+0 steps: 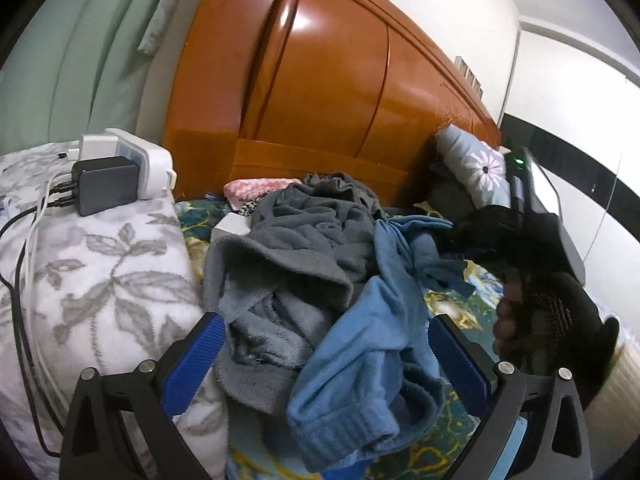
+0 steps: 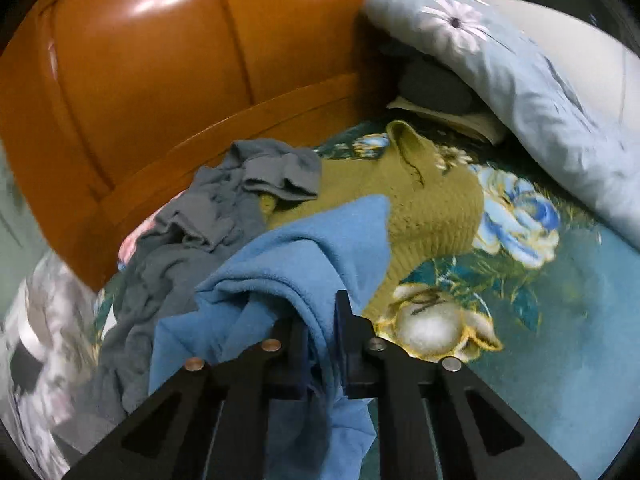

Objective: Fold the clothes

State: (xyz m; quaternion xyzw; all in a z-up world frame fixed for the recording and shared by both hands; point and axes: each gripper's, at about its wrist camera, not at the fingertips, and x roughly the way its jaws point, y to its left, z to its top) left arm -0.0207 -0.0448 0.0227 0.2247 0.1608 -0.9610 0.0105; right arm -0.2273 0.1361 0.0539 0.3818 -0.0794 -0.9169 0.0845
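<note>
The right gripper [image 2: 322,320] has its jaws clamped on a fold of the blue fleece garment [image 2: 304,248] at the lower centre of its frame. The left gripper [image 1: 326,336] hangs with jaws spread wide over the grey fleece garment [image 1: 288,240], lying heaped mid-frame on the floral bedspread [image 2: 560,320] before the wooden headboard [image 1: 320,80].

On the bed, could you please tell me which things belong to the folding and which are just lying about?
Folding:
- blue garment, pinched in the right tool
- grey garment
- olive knit
- left tool, open

Lying about:
- charger
- flowered pillow
- headboard
</note>
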